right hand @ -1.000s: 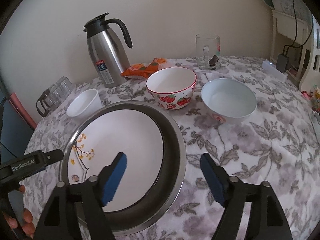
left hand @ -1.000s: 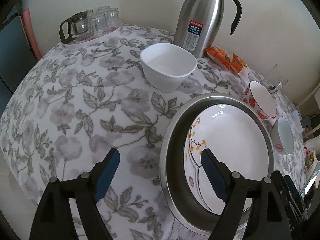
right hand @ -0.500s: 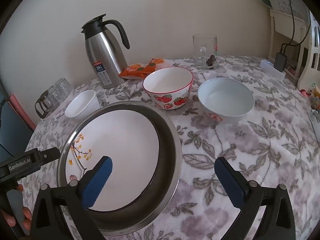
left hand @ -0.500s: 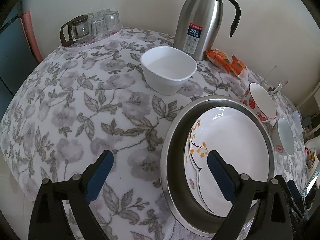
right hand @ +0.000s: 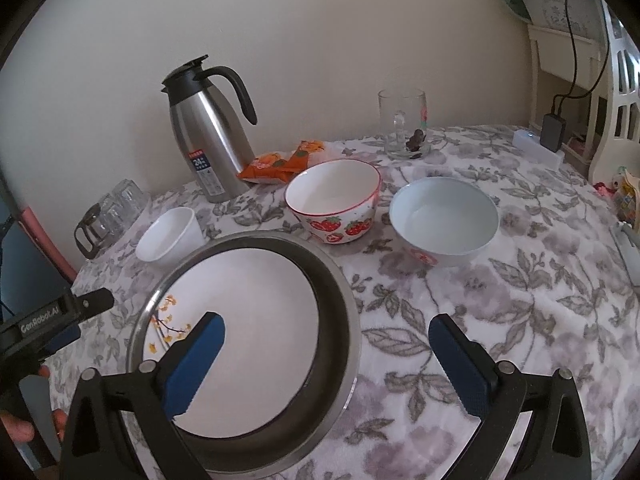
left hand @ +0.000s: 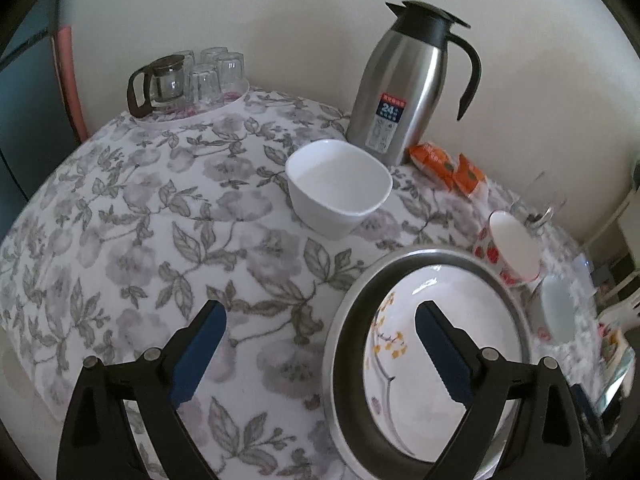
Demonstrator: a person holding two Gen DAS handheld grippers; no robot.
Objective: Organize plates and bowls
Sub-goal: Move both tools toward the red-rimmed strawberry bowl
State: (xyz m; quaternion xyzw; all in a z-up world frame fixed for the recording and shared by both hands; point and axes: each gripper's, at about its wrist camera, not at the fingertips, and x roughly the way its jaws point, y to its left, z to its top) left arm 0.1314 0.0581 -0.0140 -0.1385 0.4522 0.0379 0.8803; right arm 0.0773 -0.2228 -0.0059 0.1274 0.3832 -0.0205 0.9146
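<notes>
We find both the left gripper (left hand: pixel 316 344) and right gripper (right hand: pixel 326 354) spread apart, empty. The painted plate (right hand: pixel 244 320) sits nested in the steel basin (right hand: pixel 340 320) on the desk (right hand: pixel 540 300); a grab at its shallow rim risks slipping or knocking the strawberry bowl (right hand: pixel 334 200).

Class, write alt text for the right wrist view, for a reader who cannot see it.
An open right gripper hovers over a floral tablecloth, above a white plate lying in a metal pan. Behind stand a strawberry bowl, a pale blue bowl, a small white bowl and a steel carafe.
</notes>
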